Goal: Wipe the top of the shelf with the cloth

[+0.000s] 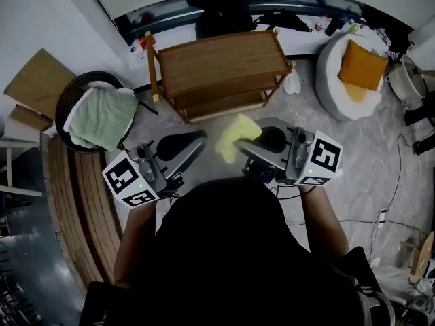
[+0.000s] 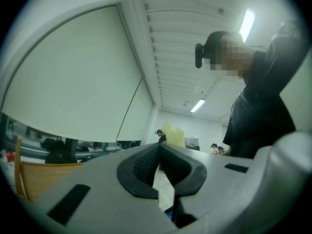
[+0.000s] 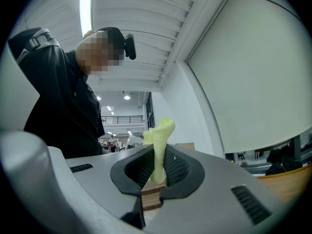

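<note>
The wooden shelf [image 1: 224, 60] stands on the floor ahead of me, its top bare. A yellow cloth [image 1: 236, 136] hangs in front of it, pinched in my right gripper [image 1: 247, 148], which is shut on it. In the right gripper view the cloth [image 3: 159, 136] sticks up between the ribbed pads [image 3: 178, 168], against the ceiling. My left gripper [image 1: 201, 140] is held beside it, to the left, shut with nothing in it. In the left gripper view its tips [image 2: 158, 147] meet, and the cloth [image 2: 173, 133] shows just beyond them. Both grippers are short of the shelf and point upward.
A dark round basket with a green towel [image 1: 102, 117] sits left of the shelf. A white beanbag with an orange cushion [image 1: 358, 65] lies to the right. Cardboard [image 1: 34, 80] leans at far left, a curved wooden bench [image 1: 71, 195] runs along the left, and cables [image 1: 391, 182] trail at right.
</note>
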`<state>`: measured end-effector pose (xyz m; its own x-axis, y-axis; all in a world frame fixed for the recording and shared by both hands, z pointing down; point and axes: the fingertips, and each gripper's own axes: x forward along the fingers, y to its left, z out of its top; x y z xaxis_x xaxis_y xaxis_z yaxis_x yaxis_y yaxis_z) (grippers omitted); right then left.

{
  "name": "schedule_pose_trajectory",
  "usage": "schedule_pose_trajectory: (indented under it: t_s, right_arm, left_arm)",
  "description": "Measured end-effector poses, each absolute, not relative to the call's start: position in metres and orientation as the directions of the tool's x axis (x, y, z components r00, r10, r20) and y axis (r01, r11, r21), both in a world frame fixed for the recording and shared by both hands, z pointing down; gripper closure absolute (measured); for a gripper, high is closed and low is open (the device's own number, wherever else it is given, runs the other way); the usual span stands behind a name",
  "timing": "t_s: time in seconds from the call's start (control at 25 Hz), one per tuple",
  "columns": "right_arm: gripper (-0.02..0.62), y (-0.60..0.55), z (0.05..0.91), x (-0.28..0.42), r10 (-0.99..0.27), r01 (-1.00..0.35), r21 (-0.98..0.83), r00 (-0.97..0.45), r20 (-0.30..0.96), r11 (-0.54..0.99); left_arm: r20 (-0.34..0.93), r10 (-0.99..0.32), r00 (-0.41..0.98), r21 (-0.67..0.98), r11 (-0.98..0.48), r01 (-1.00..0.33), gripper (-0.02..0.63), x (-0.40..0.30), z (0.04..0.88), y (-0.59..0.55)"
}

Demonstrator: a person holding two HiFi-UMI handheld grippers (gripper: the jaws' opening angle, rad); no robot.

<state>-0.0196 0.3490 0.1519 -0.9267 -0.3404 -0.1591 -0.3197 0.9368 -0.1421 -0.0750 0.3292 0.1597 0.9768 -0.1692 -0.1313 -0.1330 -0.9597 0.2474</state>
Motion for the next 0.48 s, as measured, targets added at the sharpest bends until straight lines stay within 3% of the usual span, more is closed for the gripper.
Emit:
schedule_pose_trajectory:
  t_s: [0.48]
  right_arm:
    - [0.547,0.337,0.156,0.001,-0.378,-0.358,-0.152,-0.916,-0.136,0.921]
  left_arm:
    - [-0.141,-0.143,0.980,0.270,-0.958,-0.101,0.594,-0.054,0.166,0.322]
